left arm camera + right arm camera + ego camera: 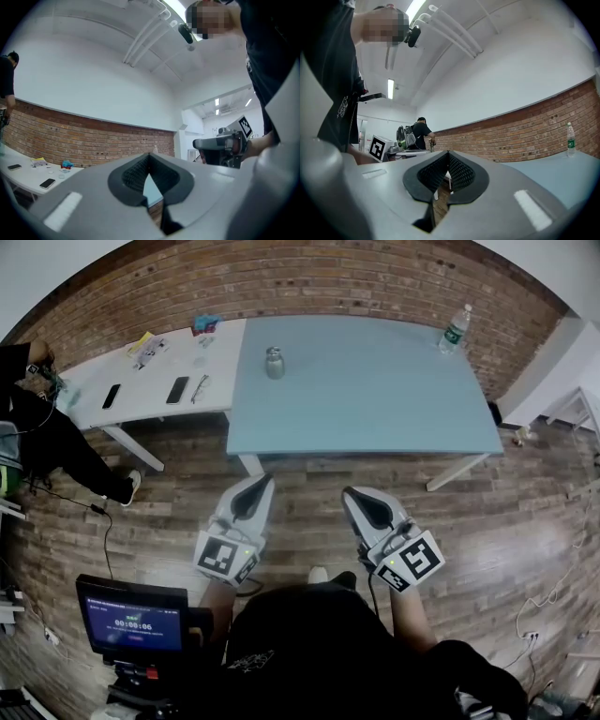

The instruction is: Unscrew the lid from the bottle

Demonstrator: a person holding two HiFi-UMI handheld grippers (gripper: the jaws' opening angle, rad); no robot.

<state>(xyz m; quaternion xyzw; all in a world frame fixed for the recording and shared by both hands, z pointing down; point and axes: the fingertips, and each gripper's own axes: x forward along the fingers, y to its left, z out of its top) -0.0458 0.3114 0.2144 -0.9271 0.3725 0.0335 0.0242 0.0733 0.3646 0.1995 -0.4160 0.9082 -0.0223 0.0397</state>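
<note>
Pale blue and rectangular, a bench [375, 413] stands on a floor of brown wooden planks [525, 521], with its far edge against a red brick wall [309, 277]. A small silver metal bottle [274, 363] stands upright on the far left part of this bench, with its lid on. At the far right corner stands a clear plastic water bottle with a green label [455, 330], well apart from the metal one.

Nearer than the bench's front edge, over the floor, a person holds two grey tools side by side: the left hand-held gripper [261, 486] and the right hand-held gripper [356, 495]. Both point toward the bench and are well apart from the metal bottle. Each gripper's own view shows its black ribbed pads meeting at the tips with nothing between them, so both are fully closed and empty. Each carries a cube with black-and-white square markers at its rear.

A white bench [141, 404] adjoins the blue one on the left. It bears two dark phones [177, 389] and a few small items — too small to tell. A person in dark clothes [47, 427] is at its left end. At the lower left is a small screen with a blue display [134, 622].
</note>
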